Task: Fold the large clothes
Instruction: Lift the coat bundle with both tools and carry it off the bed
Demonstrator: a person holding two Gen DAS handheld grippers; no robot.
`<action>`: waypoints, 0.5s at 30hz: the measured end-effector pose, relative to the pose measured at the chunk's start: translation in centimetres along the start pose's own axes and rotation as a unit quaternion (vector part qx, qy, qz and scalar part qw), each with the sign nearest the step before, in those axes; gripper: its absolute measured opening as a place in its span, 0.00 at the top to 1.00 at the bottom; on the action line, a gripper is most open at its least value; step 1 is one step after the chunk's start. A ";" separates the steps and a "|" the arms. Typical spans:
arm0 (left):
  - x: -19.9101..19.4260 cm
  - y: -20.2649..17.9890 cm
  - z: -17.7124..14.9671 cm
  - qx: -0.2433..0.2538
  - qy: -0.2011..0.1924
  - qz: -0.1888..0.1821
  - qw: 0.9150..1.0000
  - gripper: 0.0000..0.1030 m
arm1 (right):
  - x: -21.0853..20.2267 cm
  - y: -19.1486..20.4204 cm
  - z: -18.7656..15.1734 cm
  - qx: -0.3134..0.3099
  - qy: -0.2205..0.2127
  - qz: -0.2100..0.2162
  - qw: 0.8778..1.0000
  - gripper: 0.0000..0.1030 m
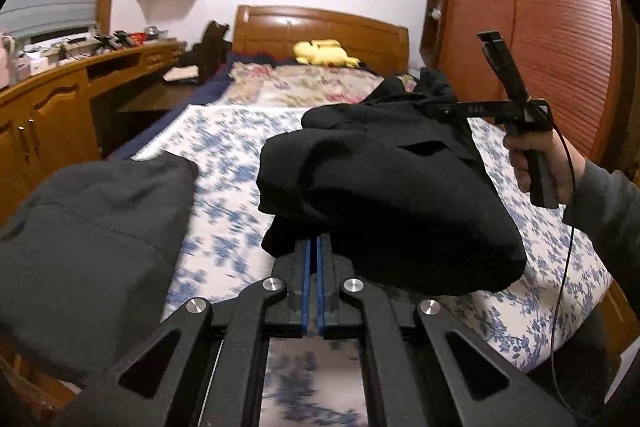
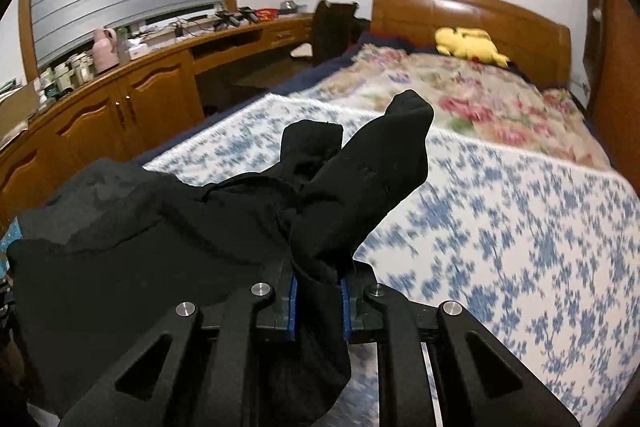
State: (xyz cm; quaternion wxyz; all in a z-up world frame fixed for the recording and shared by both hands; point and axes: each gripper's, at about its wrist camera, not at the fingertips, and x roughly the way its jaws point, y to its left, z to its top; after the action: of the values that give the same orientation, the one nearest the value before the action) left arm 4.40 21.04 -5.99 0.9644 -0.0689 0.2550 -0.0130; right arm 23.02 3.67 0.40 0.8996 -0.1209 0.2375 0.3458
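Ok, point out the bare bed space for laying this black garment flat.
Free: the blue-flowered sheet, from the pink floral blanket down to the near edge. Crowded: the grey garment on its left side, and the yellow plush toy by the headboard.

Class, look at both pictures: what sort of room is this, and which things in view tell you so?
A home bedroom, most likely. A bed with a wooden headboard and a blue-flowered sheet fills the room, with a louvred wardrobe beside it.

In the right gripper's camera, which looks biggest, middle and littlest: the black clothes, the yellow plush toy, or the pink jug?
1. Black clothes, though they hang right at the camera, which inflates them.
2. Yellow plush toy, by the headboard.
3. Pink jug, on the counter; close to the toy, so unsure.
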 end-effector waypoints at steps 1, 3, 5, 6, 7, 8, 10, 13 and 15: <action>-0.5 0.8 0.3 -0.002 -0.006 0.007 1.000 0.97 | -0.1 0.9 0.5 -0.005 -0.003 0.002 1.000 0.85; -1.7 2.5 0.6 -0.006 -0.018 0.021 1.000 0.97 | 0.1 2.9 1.9 -0.016 -0.010 0.007 1.000 0.85; -3.3 4.6 1.0 -0.010 -0.030 0.040 0.999 0.97 | 0.3 5.0 3.0 -0.026 -0.017 0.016 0.999 0.85; -4.2 5.6 1.1 -0.014 -0.035 0.049 0.998 0.97 | 0.7 6.4 3.6 -0.034 -0.019 0.021 0.999 0.85; -4.9 6.5 1.2 -0.015 -0.037 0.058 0.998 0.97 | 1.2 7.7 4.1 -0.040 -0.020 0.027 0.999 0.85; -5.6 7.4 1.3 -0.015 -0.041 0.070 0.997 0.97 | 1.8 9.3 4.8 -0.047 -0.021 0.034 0.998 0.85; -7.4 9.8 1.5 -0.014 -0.050 0.106 0.993 0.97 | 2.8 12.2 5.8 -0.058 -0.024 0.046 0.997 0.85; -9.1 13.1 1.3 -0.027 -0.062 0.152 0.986 0.97 | 5.0 16.1 6.8 -0.068 -0.021 0.060 0.996 0.85; -9.8 14.8 0.9 -0.039 -0.064 0.166 0.983 0.97 | 6.3 18.6 7.2 -0.077 -0.017 0.069 0.995 0.85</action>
State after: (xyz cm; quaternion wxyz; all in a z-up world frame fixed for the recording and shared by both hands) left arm -3.79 36.42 -2.48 0.9640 -0.0642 0.2010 0.1617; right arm 16.98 23.58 2.36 0.8655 -0.1668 0.2027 0.4266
